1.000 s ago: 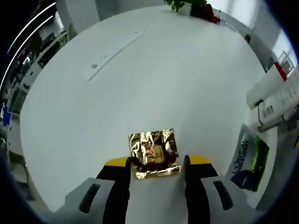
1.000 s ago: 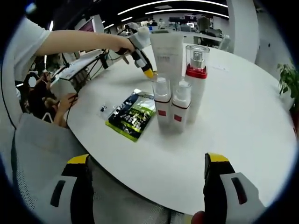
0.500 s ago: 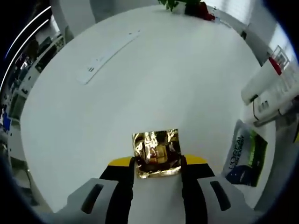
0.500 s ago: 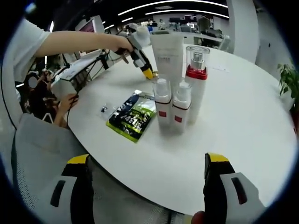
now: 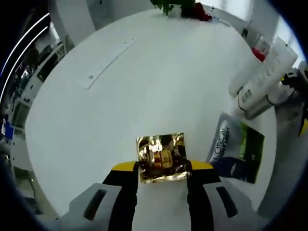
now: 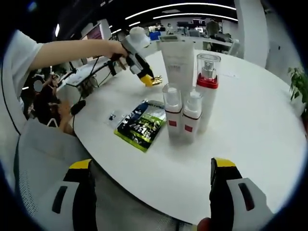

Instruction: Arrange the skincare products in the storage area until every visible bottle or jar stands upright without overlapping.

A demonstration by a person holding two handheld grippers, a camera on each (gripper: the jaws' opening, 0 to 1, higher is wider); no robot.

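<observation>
Counted on the round white table (image 6: 250,144): one crinkled gold foil sachet (image 5: 161,157), one flat glossy dark-and-green sachet (image 6: 140,126), two small white pump bottles with red bands (image 6: 182,115), one taller clear-capped bottle with a red collar (image 6: 207,89), and one tall white squeeze tube (image 6: 178,60), all four containers upright in a tight cluster. Left claw (image 5: 161,168) clamped on the gold foil sachet, pinched between yellow-tipped black jaws just above the table top; dark-and-green sachet lying flat to the right of that claw, bottle cluster farther right and beyond. From the right gripper view: left claw (image 6: 148,81) seen from outside at the far left of the cluster, gripped in a hand (image 6: 118,48) on a bare forearm, the gold foil a small glint at its tip. Right claw (image 6: 151,185) spread wide and empty, short of the table edge, with the cluster ahead. From the left gripper view alone: a long white strip (image 5: 108,62) lying flat on the table, and a green plant (image 5: 168,6) at the far rim.
</observation>
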